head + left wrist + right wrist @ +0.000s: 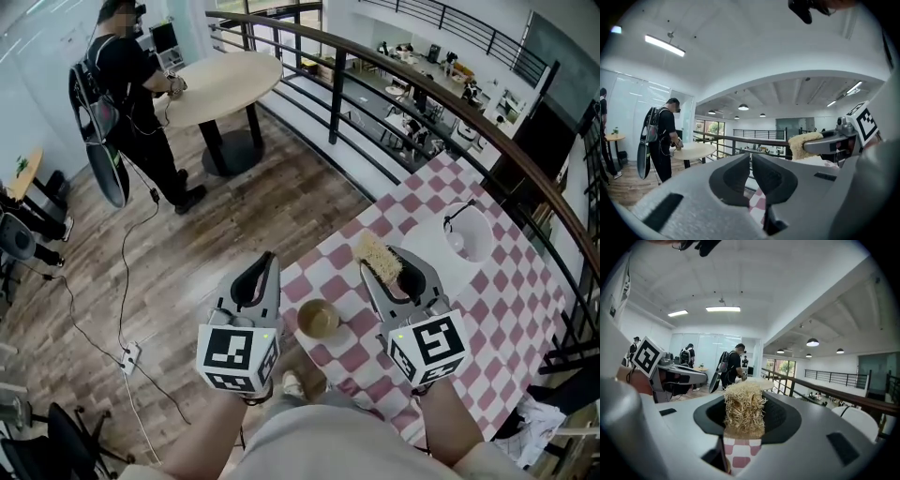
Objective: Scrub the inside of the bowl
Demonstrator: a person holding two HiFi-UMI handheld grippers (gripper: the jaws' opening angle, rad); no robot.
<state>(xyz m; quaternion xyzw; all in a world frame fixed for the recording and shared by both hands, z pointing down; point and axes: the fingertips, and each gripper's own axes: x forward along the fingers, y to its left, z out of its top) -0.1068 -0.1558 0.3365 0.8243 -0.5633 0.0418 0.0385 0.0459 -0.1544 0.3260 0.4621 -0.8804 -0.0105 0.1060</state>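
Observation:
A small brown bowl [319, 319] stands near the corner of the red-and-white checked table [497, 309], below and between my two grippers. The left gripper [269, 259] [750, 156] is held up over the floor, left of the bowl, jaws together with nothing between them. On the other side, the right gripper [386, 264] [744, 401] is shut on a straw-coloured fibre scrubber [378, 255] [744, 409] that sticks up past its fingertips. Both grippers point roughly level, well above the bowl. The scrubber [805, 143] also shows in the left gripper view.
A white basin [469, 234] sits on the table beyond the right gripper. A dark curved railing [412, 84] runs behind the table. A person [131, 84] stands at a round table [220, 84] far left. Cables and a power strip [129, 356] lie on the wooden floor.

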